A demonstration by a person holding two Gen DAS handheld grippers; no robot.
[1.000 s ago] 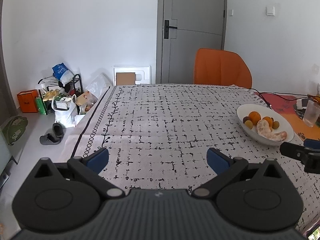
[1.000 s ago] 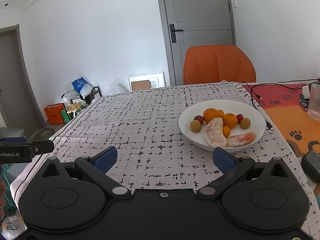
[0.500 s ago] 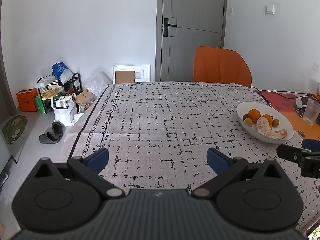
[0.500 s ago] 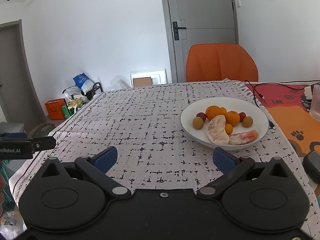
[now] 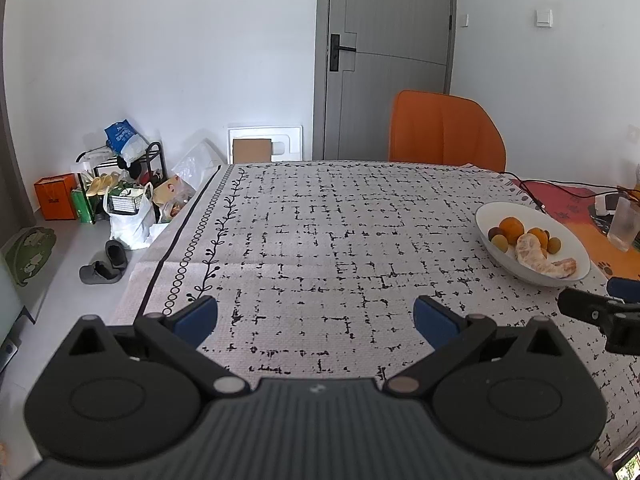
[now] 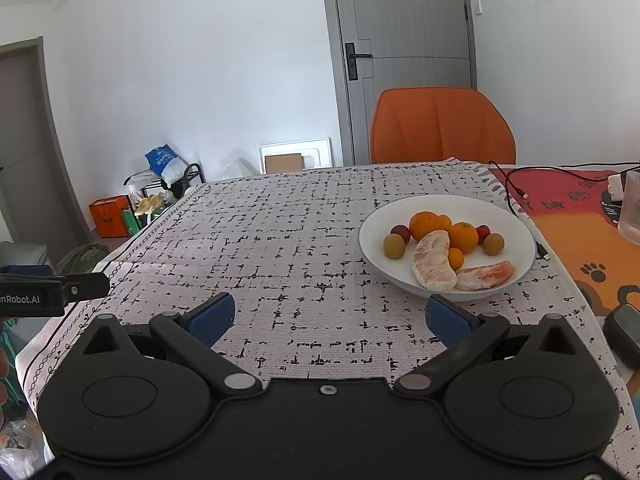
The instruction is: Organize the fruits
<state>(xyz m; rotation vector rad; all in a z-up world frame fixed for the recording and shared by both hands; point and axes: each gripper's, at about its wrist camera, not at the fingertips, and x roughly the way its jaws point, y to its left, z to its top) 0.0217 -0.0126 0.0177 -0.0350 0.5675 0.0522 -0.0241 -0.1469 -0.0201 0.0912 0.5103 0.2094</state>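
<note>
All the fruit sits in the white plate (image 6: 516, 216) on the table (image 6: 280, 240), at about one o'clock from the right tool (image 6: 326, 314) and three o'clock from the left tool (image 5: 316, 314). Both tools have their blue-padded fingers spread wide and hold nothing; each hovers low over bare patterned cloth. In the plate lie two large oranges (image 6: 425, 224), a small orange (image 6: 455, 258), two peeled citrus segments (image 6: 434, 260) at the six o'clock rim, two olive-brown round fruits (image 6: 394, 245) and two small red ones (image 6: 401, 233). The segments look soft and moist, so they probably tear or squash under a hard pinch; a light hold across the thick middle seems safest. The oranges look firm and light but round, likely to roll or slip out unless gripped across the widest part. The small fruits touch their neighbours, leaving little room for a finger. The plate appears to be smooth ceramic, so it may slide on the cloth if nudged. A drinking glass (image 6: 632, 208) stands at three o'clock, well apart from the plate.
</note>
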